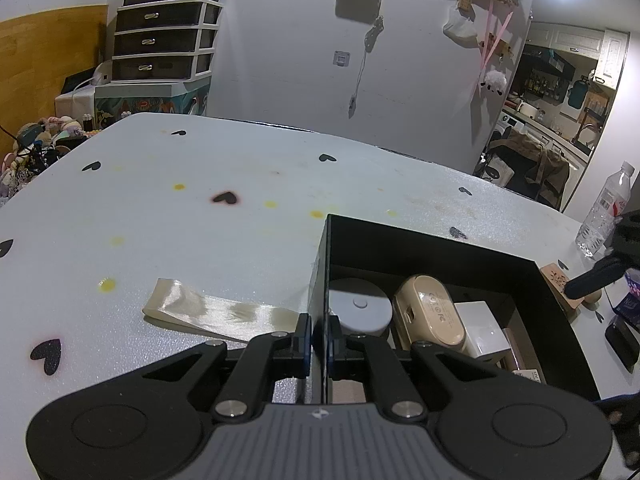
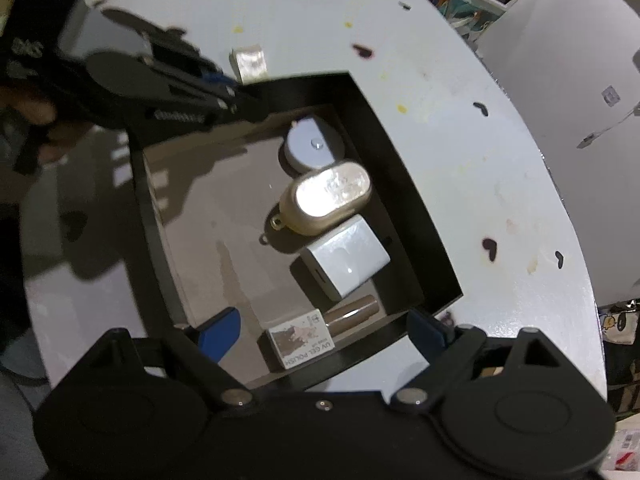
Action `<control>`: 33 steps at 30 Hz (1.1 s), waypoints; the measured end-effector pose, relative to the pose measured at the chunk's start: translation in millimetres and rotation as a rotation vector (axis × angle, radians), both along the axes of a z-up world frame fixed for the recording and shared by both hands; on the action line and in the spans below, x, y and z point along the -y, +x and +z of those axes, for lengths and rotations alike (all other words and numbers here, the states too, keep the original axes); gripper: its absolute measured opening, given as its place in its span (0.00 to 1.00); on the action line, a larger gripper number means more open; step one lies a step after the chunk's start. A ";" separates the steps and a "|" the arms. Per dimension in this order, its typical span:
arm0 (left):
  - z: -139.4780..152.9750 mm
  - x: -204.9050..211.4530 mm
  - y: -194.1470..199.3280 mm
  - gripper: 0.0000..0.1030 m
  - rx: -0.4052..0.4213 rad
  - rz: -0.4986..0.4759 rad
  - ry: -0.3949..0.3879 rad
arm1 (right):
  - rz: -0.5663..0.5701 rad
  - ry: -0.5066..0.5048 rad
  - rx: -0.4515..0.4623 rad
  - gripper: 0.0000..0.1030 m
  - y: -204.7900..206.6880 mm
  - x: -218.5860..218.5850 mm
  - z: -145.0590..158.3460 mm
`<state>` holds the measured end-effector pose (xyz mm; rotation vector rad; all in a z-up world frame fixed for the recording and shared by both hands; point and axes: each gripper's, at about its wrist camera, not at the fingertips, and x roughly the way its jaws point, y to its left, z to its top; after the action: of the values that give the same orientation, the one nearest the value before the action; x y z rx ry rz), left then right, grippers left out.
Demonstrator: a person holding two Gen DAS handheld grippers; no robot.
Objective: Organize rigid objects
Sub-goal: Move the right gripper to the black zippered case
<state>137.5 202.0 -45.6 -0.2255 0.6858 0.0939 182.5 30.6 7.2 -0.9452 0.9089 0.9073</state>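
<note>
A black box (image 1: 440, 246) (image 2: 400, 148) stands on the white table. In it lie a grey round case (image 1: 360, 304) (image 2: 314, 148), a beige oval case (image 1: 434, 310) (image 2: 330, 198), a white cube (image 1: 482, 330) (image 2: 346, 260), a brown tube (image 2: 352, 314) and a small carton marked UV GEL POLISH (image 2: 300, 338). My left gripper (image 1: 319, 336) (image 2: 224, 88) is shut on the box's left wall. My right gripper (image 2: 324, 332) is open above the box's near end, over the carton.
A strip of shiny beige ribbon (image 1: 216, 312) (image 2: 249, 62) lies on the table left of the box. A water bottle (image 1: 604, 210), a wooden block (image 1: 560, 286) and dark items (image 1: 622, 340) stand at the right edge.
</note>
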 end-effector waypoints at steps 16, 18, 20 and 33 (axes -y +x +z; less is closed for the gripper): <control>-0.1 -0.3 -0.1 0.07 -0.002 -0.001 0.002 | -0.157 0.304 0.015 0.88 -17.5 51.3 39.2; -0.1 0.2 0.1 0.07 -0.003 -0.001 0.004 | -0.192 0.340 0.016 0.88 -19.5 60.7 38.4; -0.3 0.4 0.4 0.07 -0.005 -0.001 0.004 | -0.234 0.379 0.019 0.88 -21.7 70.4 36.6; -1.0 0.8 0.7 0.07 -0.002 0.001 -0.001 | -0.558 0.642 0.147 0.92 -40.2 139.3 21.9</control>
<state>138.2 201.2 -46.6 -0.2269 0.6881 0.0946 142.3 -108.7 29.0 -0.1785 0.6374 0.5736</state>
